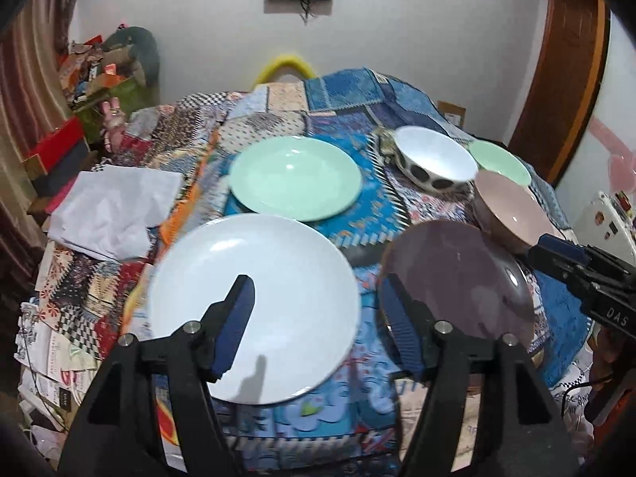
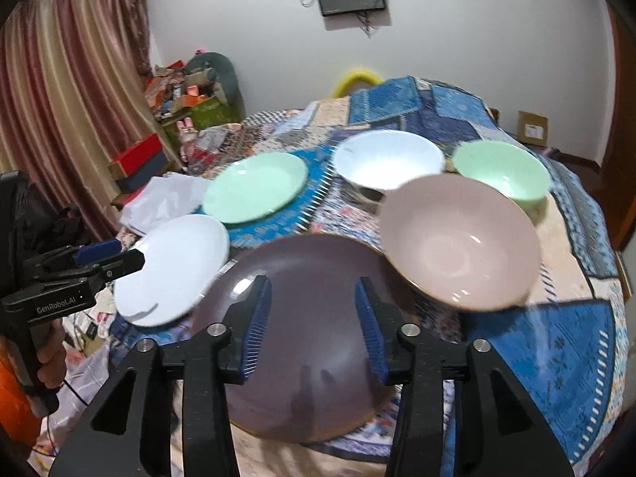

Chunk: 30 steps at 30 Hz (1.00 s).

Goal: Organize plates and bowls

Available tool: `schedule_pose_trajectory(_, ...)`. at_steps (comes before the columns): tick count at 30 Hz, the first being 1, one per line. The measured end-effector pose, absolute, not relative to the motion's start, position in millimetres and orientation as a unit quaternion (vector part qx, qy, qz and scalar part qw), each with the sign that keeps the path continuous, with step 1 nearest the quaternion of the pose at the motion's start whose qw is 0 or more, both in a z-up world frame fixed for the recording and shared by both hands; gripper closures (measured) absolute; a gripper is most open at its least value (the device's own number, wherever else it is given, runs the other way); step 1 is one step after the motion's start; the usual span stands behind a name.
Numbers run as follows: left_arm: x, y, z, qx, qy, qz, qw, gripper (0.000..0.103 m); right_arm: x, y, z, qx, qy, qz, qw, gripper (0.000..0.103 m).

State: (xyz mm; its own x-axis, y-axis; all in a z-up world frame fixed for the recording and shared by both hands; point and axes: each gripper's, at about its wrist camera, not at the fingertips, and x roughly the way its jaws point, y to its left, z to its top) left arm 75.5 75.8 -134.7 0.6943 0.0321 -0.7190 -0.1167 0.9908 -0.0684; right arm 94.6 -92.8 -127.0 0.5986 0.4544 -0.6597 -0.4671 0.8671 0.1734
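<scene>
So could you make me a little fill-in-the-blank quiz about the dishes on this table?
1. The left tool hangs over the ____ plate.
2. The right tool hangs over the ____ plate.
3. The white bowl has black ____ on its outside.
4. The number of green dishes is ____.

Missing words: white; purple; spots; two

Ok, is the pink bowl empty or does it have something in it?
Empty. The right wrist view looks straight into the pink bowl and shows only its bare, glossy inside.
</scene>
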Motion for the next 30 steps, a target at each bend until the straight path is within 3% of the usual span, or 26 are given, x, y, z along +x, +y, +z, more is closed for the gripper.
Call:
schedule_pose_trajectory(4,71,99,-128,-0.057,0.383,0.064,0.92,0.03,98,-69,-123,-0.018,0.357,0.276,0.892,0.05)
schedule_pose_trajectory(12,66,152,-136,-0.082,0.388,0.103,0.912,0.022,108,-23,-126,-0.043,0.359,0.307,0.881,0.044)
schedule_pose_trajectory(26,66,203,-183,-0.107,0.432,0.106,0.889,0.022,142,47,-166,-0.093,0.416,0.329,0.843,0.044)
schedule_pose_trajectory(28,66,205,-188,-0.11,0.431,0.101,0.89,0.026,147,53,-173,-0.099,0.428,0.328,0.836,0.044)
schedule_pose_trajectory(30,67,206,-194,-0.108,0.434,0.094,0.889,0.036,150,57,-178,-0.103,0.437,0.33,0.831,0.044)
